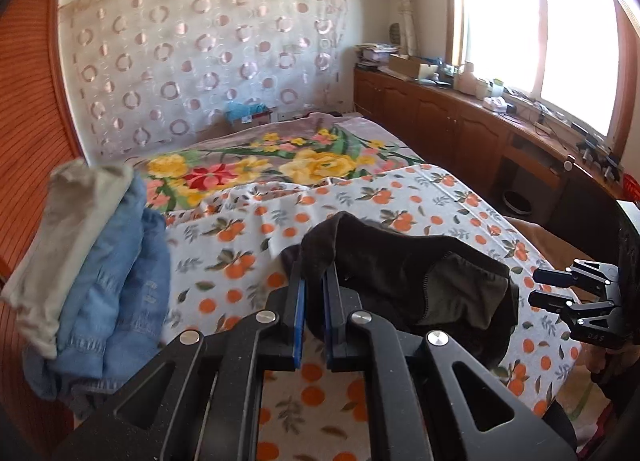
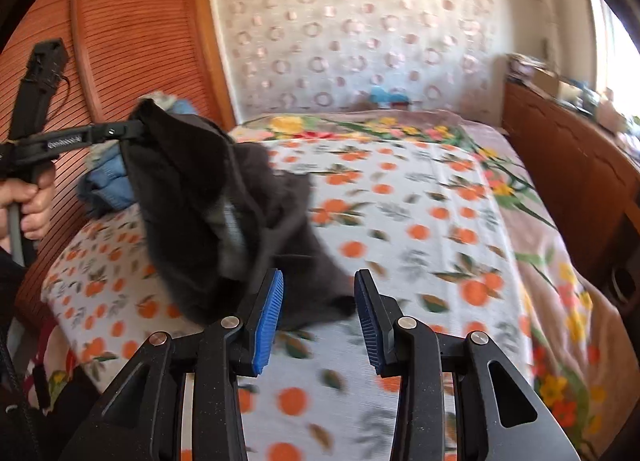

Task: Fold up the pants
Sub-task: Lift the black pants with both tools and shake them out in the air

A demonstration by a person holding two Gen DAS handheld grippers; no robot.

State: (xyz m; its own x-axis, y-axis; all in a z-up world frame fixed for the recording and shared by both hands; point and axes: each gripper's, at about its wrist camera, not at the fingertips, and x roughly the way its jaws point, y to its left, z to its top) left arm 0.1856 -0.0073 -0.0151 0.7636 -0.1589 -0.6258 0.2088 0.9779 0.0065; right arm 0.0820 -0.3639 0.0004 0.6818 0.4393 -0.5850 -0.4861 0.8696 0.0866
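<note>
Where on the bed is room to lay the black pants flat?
The orange-print sheet is bare between the black pants and the flowered blanket. It is crowded by the wooden wall, where the jeans and a grey garment are heaped.

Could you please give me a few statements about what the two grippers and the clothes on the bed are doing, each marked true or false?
1. The left gripper is shut on the black pants. True.
2. The right gripper is clamped on the pants too. False: its jaws stand apart with nothing pressed between the blue pads.
3. The pants lie flat and neatly folded on the orange-print sheet. False: they hang bunched from the left gripper, partly lifted off it.
4. A blue denim garment sits in a pile at the bed's edge near the wooden panel. True.
5. The sheet is printed with strawberries. False: it shows oranges.
</note>
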